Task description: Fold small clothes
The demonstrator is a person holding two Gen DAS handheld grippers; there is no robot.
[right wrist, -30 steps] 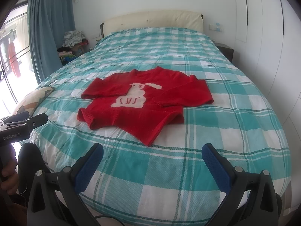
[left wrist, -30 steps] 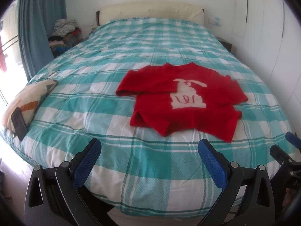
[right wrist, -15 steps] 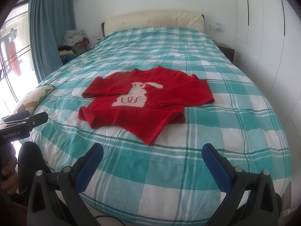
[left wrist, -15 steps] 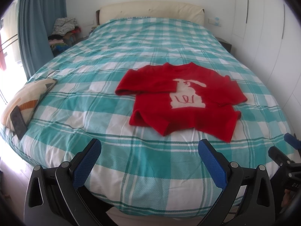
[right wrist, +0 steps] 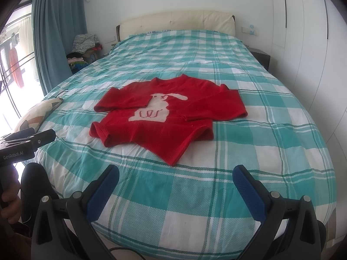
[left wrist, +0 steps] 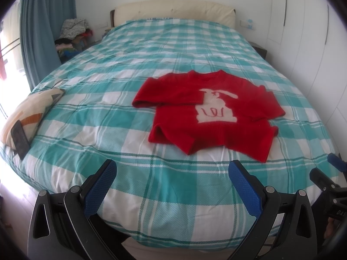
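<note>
A small red sweater [left wrist: 208,112] with a cream rabbit on its chest lies on the teal checked bed [left wrist: 130,69], both sleeves folded in over the front. It also shows in the right wrist view [right wrist: 171,117]. My left gripper [left wrist: 173,173] is open and empty above the bed's near edge, short of the sweater's hem. My right gripper [right wrist: 175,177] is open and empty too, just short of the sweater's lower corner. The right gripper's blue tip shows at the far right of the left wrist view [left wrist: 336,166]. The left gripper shows at the left of the right wrist view [right wrist: 28,140].
A cream patterned cushion [left wrist: 32,110] with a dark phone [left wrist: 20,139] on it lies at the bed's left edge. A pile of clothes [left wrist: 73,34] sits by the blue curtain [left wrist: 43,26]. White wardrobe doors [left wrist: 308,32] stand to the right.
Both grippers have shifted slightly, with the sweater staying still. Both stay open.
</note>
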